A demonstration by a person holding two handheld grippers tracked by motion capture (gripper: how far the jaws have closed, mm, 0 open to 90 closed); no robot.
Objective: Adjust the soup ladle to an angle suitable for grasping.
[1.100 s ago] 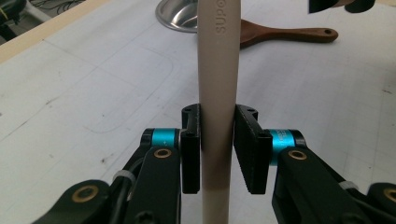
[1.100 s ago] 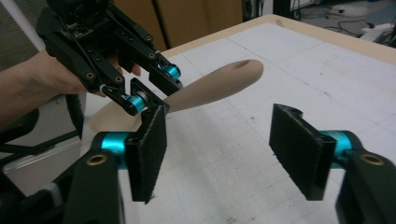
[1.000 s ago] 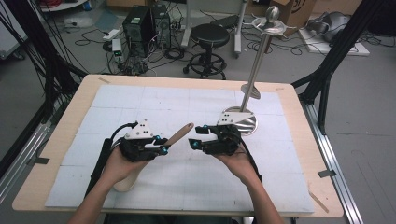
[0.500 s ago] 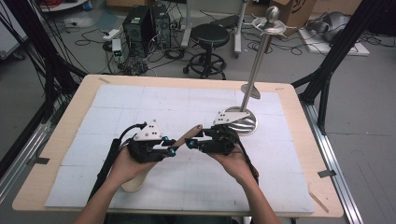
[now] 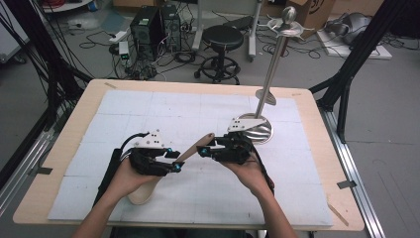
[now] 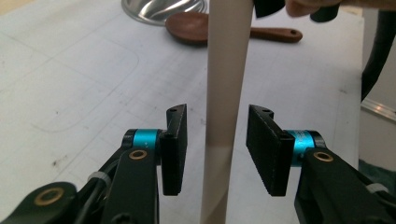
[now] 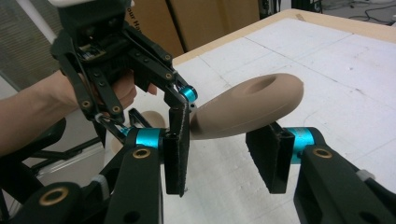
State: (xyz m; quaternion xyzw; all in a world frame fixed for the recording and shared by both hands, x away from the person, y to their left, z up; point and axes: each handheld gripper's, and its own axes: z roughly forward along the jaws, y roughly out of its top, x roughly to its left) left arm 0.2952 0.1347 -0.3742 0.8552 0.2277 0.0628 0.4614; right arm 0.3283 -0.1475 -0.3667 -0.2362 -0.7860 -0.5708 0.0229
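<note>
Showing beyond the pale spoon (image 6: 225,93), a dark spoon (image 6: 205,28).

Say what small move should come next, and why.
Probably draw the left gripper back off the pale spoon: its jaws have just been opening and stand clear of the handle, while the right gripper's have been closing on its end.

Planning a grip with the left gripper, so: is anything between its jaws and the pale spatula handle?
Nothing visible. The left gripper has just been opening its jaws. They stand on either side of the spatula handle, with a bare gap on each side. The brown spoon and the steel stand base lie farther off.
</note>
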